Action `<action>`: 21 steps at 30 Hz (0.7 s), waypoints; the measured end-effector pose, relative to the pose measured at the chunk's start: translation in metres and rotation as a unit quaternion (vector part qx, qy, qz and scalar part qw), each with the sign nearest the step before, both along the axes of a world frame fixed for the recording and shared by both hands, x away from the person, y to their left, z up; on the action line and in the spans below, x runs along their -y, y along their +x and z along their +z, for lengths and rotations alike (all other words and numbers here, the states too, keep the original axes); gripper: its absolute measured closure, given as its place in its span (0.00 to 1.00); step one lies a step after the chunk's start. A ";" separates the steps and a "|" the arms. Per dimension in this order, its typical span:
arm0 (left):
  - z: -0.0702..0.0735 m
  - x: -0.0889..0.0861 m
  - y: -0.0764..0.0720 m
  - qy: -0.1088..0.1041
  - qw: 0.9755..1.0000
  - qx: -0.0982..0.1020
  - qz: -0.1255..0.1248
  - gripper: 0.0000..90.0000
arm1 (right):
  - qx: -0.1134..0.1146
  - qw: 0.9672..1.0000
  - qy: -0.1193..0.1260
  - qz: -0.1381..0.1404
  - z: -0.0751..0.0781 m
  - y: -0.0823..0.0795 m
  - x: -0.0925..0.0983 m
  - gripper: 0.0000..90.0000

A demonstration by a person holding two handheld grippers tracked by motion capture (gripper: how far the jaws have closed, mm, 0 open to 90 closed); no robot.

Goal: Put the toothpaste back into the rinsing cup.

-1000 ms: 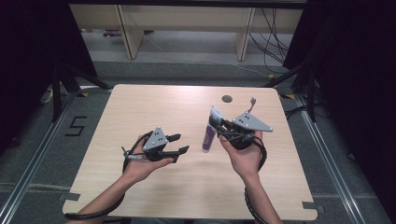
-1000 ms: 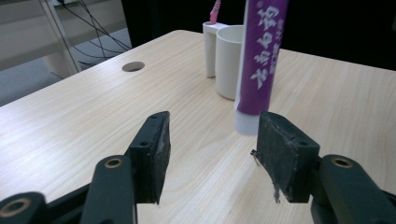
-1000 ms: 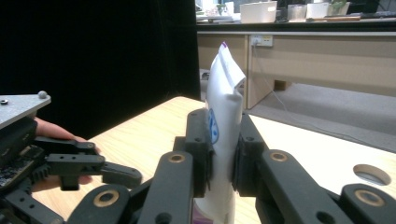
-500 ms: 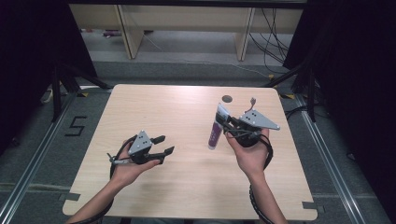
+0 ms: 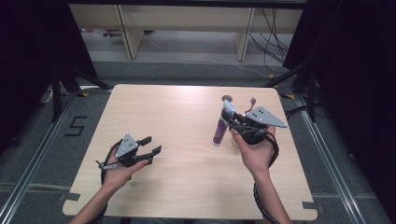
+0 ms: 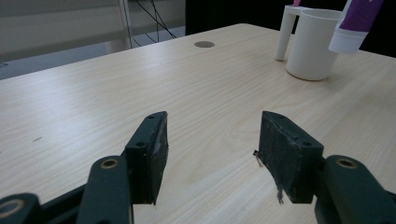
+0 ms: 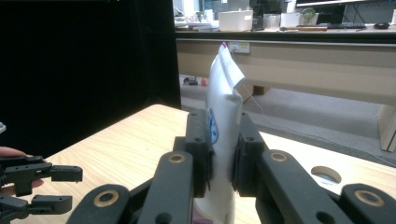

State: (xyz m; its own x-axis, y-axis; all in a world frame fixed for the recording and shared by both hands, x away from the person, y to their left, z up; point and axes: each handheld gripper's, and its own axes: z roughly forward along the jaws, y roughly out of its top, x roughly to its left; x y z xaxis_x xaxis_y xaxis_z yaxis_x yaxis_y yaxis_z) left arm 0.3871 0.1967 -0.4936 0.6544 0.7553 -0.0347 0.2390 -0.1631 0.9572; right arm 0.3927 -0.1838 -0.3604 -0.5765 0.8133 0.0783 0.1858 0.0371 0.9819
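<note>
My right gripper (image 5: 229, 121) is shut on a tube (image 5: 218, 133) with a white body and a purple lower part, holding it upright above the table's right half. In the right gripper view the jaws (image 7: 223, 140) pinch the white tube (image 7: 224, 88) at its flat crimped end. A white cup (image 6: 310, 42) with a handle stands on the table just under the tube's purple end (image 6: 359, 18). My left gripper (image 5: 152, 145) hovers low over the near left of the table. Its jaws (image 6: 212, 149) have just been opening a little wider and hold nothing.
The light wooden table (image 5: 187, 116) has a small round hole (image 5: 227, 98) near its far edge. Cables and wooden furniture legs lie on the floor beyond the table. A floor mark reading 5 (image 5: 75, 126) sits to the left.
My left hand has drawn back leftward and lower, away from the tube. The right hand has kept the tube in its grip and barely moved.
</note>
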 end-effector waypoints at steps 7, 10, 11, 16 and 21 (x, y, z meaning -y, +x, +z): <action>-0.012 -0.007 0.000 -0.007 1.000 0.006 0.018 0.47 | 0.004 1.000 0.004 -0.010 0.006 0.001 0.007 0.89; -0.016 -0.009 0.001 -0.014 1.000 0.006 0.025 0.46 | 0.001 1.000 0.006 -0.013 0.008 0.002 0.009 0.89; -0.018 -0.010 0.001 -0.017 0.999 0.006 0.030 0.46 | 0.004 1.000 0.003 -0.013 0.009 0.002 0.010 0.89; -0.022 -0.012 0.002 -0.020 0.999 0.010 0.035 0.46 | 0.003 1.000 0.007 -0.023 0.013 0.004 0.015 0.89; -0.027 -0.009 0.002 -0.023 0.999 0.017 0.035 0.44 | 0.006 1.000 0.004 -0.029 0.019 0.006 0.018 0.89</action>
